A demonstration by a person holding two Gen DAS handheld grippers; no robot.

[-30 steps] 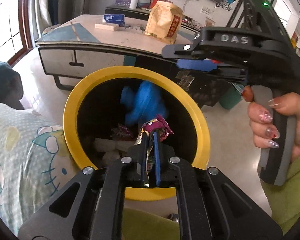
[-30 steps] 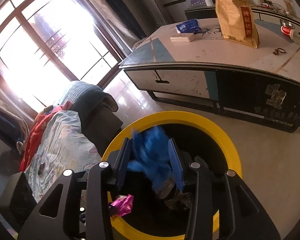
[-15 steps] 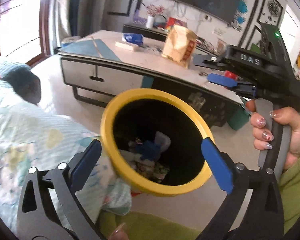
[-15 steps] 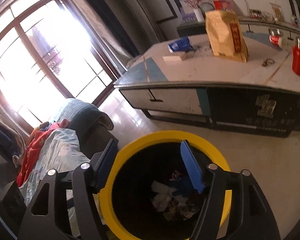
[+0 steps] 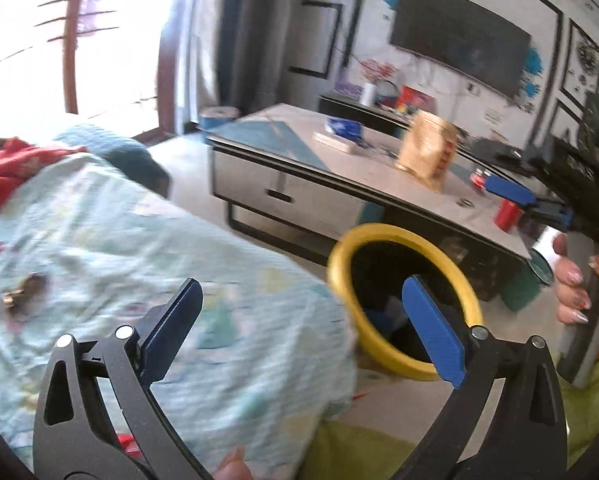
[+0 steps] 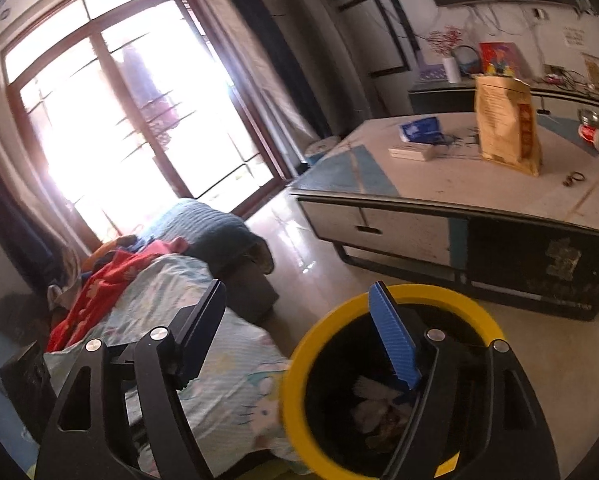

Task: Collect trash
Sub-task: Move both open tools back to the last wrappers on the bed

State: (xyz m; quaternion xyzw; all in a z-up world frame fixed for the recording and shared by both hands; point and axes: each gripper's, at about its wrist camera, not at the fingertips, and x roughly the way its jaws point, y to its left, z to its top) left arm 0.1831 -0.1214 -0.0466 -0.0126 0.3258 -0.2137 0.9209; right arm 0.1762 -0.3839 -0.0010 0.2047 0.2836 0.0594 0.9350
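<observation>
Both grippers, left gripper (image 5: 299, 332) and right gripper (image 6: 299, 332), gape empty, the right's jaws just widening. Trash lies in the yellow-rimmed bin (image 6: 295, 376). Best swing toward the small crumpled scrap (image 5: 21, 294) on the bedsheet (image 5: 99, 240) and approach low.

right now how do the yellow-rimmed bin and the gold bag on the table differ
The yellow-rimmed bin stands on the floor beside the bed; the gold bag stands upright on the table. The bin is round, black inside and open on top, with trash showing at the bottom; the bag is flat-sided and tall, and its contents cannot be seen. Both stand upright.
</observation>
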